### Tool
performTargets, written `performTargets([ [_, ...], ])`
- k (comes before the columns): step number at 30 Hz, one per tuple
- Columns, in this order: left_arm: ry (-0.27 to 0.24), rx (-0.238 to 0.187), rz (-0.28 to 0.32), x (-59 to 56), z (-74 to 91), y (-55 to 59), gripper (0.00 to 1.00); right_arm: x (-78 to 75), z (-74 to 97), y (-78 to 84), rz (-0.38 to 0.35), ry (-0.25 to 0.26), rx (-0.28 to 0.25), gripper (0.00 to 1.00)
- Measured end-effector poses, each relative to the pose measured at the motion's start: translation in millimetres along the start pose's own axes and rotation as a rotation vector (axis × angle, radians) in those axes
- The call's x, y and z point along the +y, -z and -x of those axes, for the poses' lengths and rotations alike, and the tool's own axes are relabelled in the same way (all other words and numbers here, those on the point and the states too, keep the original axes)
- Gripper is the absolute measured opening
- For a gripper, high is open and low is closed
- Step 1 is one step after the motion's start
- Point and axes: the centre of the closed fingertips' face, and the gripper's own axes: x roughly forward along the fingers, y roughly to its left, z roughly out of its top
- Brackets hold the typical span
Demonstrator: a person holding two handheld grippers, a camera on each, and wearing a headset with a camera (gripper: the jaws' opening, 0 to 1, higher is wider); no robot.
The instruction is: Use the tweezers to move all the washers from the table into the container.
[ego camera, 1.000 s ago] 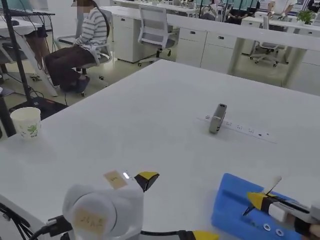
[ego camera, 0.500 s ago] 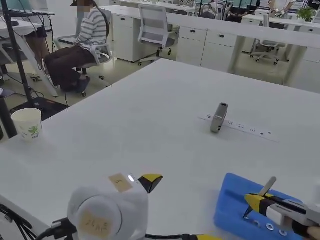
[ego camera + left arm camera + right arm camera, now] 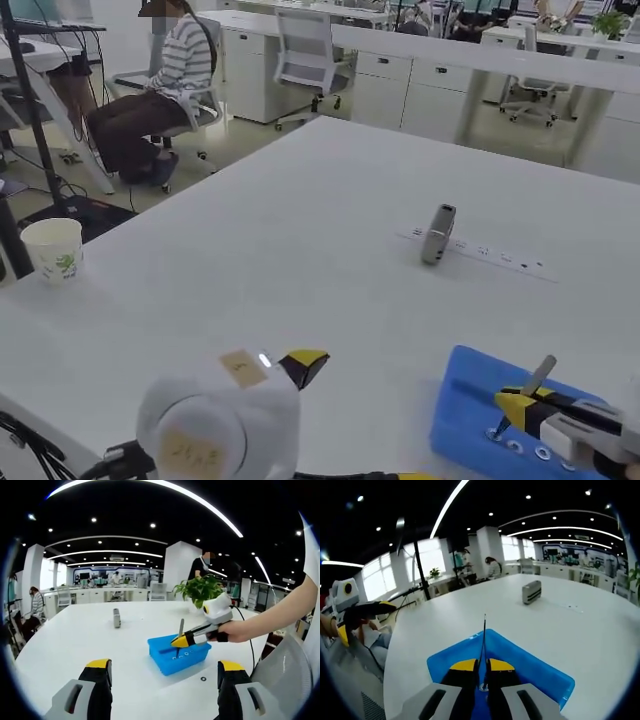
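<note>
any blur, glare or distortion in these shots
Head view: even soft light, the white table nearly shadowless, near foreground blurred. Left gripper view: fisheye bows the ceiling light strips; blue plastic container sharp. Right gripper view: bright window glare.

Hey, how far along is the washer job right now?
Done: a few washers already lie in the blue container. In hand: the right gripper is shut on the tweezers, tips down inside the container. Left: at least one washer lies on the table beside it. The left gripper is open, idle.
</note>
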Motion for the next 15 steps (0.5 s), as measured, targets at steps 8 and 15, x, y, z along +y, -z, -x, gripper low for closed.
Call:
performTargets([
  [8, 0.006, -0.006, 0.004, -1.3, 0.2, -0.9, 0.89, 10.2, 20.0, -19.9, -0.005, 0.001, -0.073, 0.04],
  [15, 0.013, -0.006, 0.003, -3.0, 0.2, -0.7, 0.89, 29.9, 34.8, -28.1, -0.004, -0.024, -0.111, 0.04],
])
